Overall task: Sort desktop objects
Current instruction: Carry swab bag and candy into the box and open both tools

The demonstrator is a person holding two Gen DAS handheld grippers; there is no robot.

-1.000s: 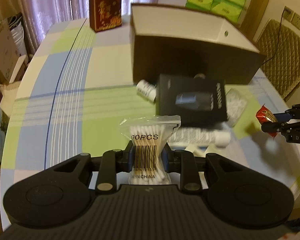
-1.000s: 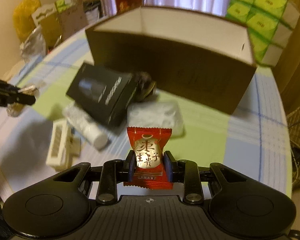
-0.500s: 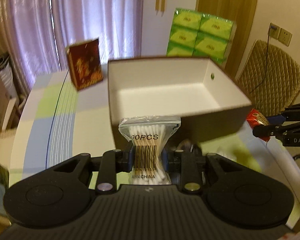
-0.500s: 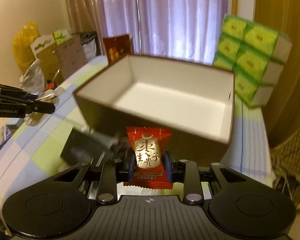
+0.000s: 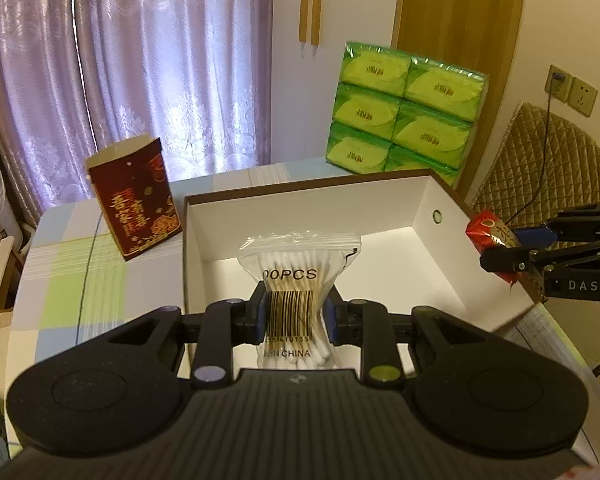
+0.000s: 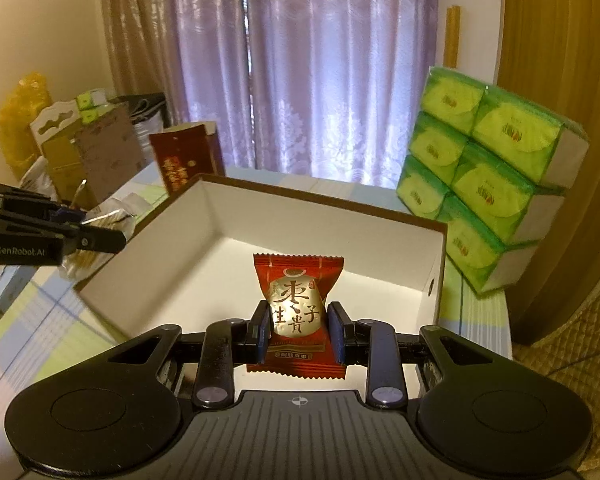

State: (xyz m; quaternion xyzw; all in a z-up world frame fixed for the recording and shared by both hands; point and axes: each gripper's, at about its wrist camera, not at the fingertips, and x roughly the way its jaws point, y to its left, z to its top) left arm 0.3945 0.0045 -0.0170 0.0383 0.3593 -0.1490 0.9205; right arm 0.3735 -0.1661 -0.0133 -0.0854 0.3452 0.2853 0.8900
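We have the clear bag of cotton swabs (image 5: 298, 280) pinched at its waist by our left tongs (image 5: 296, 318), the pads squeezing the plastic just where the barcode sits, so the bag bulges above and below the grip. It hangs upright over the near edge of the open white-lined box (image 5: 428, 216), and its top half shows against the box's white floor. The first digit of the count printed on the bag is cut off by a fold, and the bag's lower end is lost behind the body of the tongs.

Our right tongs (image 6: 300, 338) are closed on the red candy packet (image 6: 298, 308), gripping it by its gold middle. It too hangs above the near side of the box (image 6: 204, 216), upright, with its bottom seam dropping below the pads. In the left wrist view these tongs (image 5: 500, 258) reach in at the box's right rim.

Behind the box to the left stands a dark red gift bag (image 5: 134, 200); behind it to the right is a stack of green tissue packs (image 5: 404, 108). The checked counter (image 5: 72, 272) carries all of them. We cannot make out the box's near outer wall, hidden under both tongs.
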